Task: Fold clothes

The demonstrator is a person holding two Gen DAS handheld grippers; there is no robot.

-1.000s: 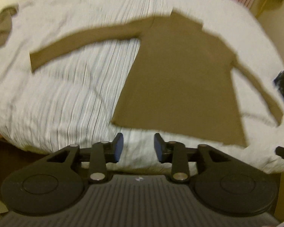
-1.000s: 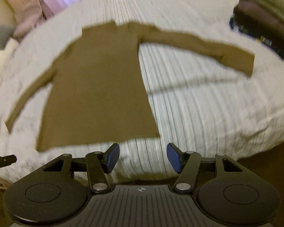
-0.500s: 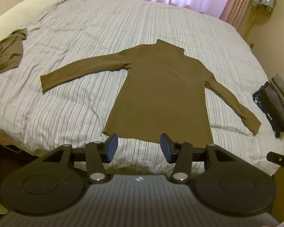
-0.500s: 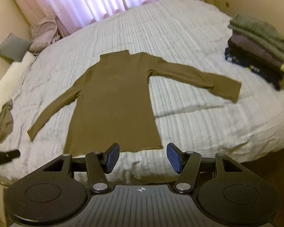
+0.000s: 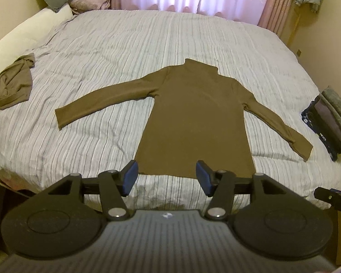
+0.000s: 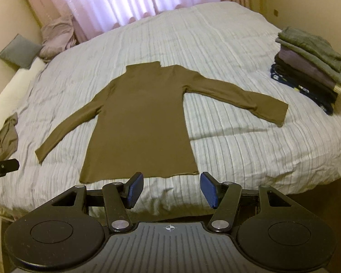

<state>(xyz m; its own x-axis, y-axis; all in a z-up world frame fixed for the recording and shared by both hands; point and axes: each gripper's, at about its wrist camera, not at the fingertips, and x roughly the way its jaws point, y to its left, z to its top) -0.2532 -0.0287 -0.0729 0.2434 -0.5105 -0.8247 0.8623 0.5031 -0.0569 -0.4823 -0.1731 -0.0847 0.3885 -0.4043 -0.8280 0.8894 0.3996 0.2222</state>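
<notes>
Brown is the colour of the long-sleeved top lying flat in the middle of the bed, with both sleeves spread out to the sides and the neck pointing to the curtains. It looks smoothed out and ready, but no fold has been made in it yet, so I think all its folding is still to do. A neat stack of folded clothes sits by one side edge of the bed, so some clothes look done. One more crumpled piece waits by the other side edge. The left gripper is opening its jaws with nothing between them. The right gripper has its jaws apart and holds nothing. Both hang above the near bed edge, close to the hem, and there is lots of bare bed around the top for moving
</notes>
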